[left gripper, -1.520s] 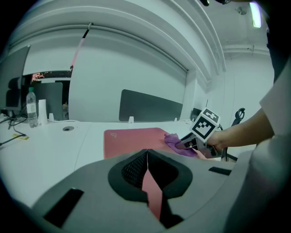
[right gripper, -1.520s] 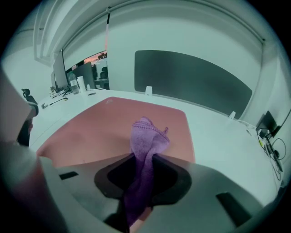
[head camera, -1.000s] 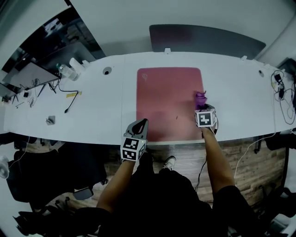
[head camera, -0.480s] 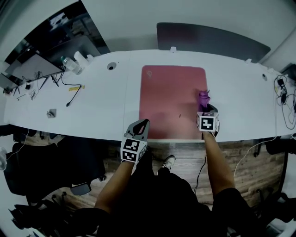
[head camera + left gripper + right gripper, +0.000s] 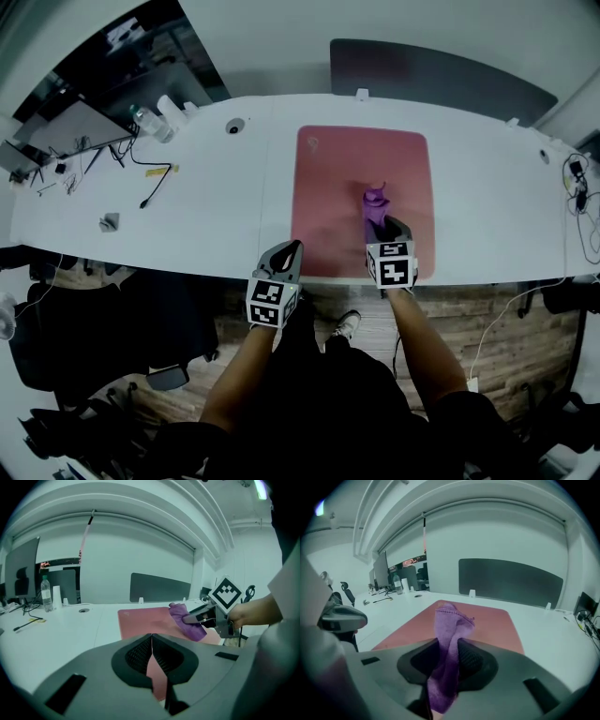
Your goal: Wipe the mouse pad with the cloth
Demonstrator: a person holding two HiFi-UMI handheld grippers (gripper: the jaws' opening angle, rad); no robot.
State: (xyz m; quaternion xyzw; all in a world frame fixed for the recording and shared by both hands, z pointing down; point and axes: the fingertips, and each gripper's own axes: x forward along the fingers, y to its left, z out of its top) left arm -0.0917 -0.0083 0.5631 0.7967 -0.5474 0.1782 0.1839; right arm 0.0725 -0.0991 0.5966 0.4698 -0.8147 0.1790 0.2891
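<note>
In the head view, a pink mouse pad (image 5: 328,202) is lying on the white tabletop (image 5: 206,216), its long axis running straight away from the person. The right hand-held gripper (image 5: 385,228) is hanging over the pad's near right part, clenching a purple cloth (image 5: 375,203). The cloth is stretching lengthwise away from the person, its free end pointing toward the pad's far edge. The left hand-held gripper (image 5: 289,249) is hovering at the tabletop's near edge, just beside the pad's near left corner. A water bottle (image 5: 144,122) and a black cable (image 5: 153,184) are sitting well off to the left.

In the left gripper view, the left hand-held gripper (image 5: 152,645) is showing its jaws pressed together with nothing between them. Beyond them the mouse pad (image 5: 143,618) is reaching away, and the right hand-held gripper (image 5: 193,618) is coming in from the right with the cloth (image 5: 183,623) drooping down onto or just above the pad; I cannot tell which.

In the right gripper view, the right hand-held gripper (image 5: 448,656) is squeezing the cloth (image 5: 449,630) between its jaws. The cloth is rising forward out of them, its hemmed end flopping rightward over the mouse pad (image 5: 492,625). A dark partition panel (image 5: 511,581) is standing behind the tabletop.
</note>
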